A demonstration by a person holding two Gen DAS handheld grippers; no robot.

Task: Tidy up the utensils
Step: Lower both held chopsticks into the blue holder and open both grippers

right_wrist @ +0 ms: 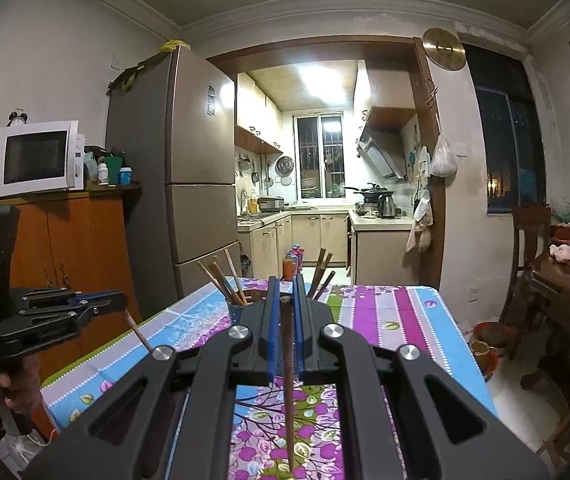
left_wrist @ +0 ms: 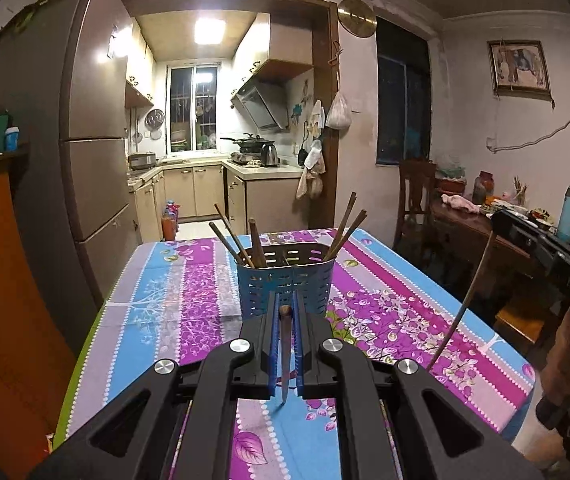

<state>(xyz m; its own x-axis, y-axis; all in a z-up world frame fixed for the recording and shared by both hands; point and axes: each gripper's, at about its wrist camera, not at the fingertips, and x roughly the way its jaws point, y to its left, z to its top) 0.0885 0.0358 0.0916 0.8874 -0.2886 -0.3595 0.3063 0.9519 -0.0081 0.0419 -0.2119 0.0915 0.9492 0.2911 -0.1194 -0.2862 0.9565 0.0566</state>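
Both grippers are up over the table (left_wrist: 173, 280), each clamped tight on a single chopstick. The left gripper (left_wrist: 285, 300) has its blue pads pinched on a brown chopstick (left_wrist: 285, 356) near its thick end, and the thin end hangs down toward the flowered cloth without touching it, as far as I can see. Just past its fingertips stands the blue holder (left_wrist: 285, 280), a perforated cup set on the cloth toward the far half of the table, with several chopsticks (left_wrist: 233, 240) leaning out of it to the left and a few more to the right. The right gripper (right_wrist: 284, 292) grips its own chopstick (right_wrist: 288, 380) the same way, thick end up between the pads, the long shaft dropping straight down over the purple blossoms. From the right-hand view the holder (right_wrist: 237, 312) is mostly hidden behind the fingers, only its left edge and the sticks poking out of it showing. In that view the left gripper shows off to the left, held in a hand (right_wrist: 9, 384), its stick slanting down. From the left-hand view the right gripper (left_wrist: 499, 224) sits off at the right edge, its stick (left_wrist: 461, 308) angling down toward the cloth. Beyond the table is a fridge (left_wrist: 85, 140) and the lit kitchen doorway.
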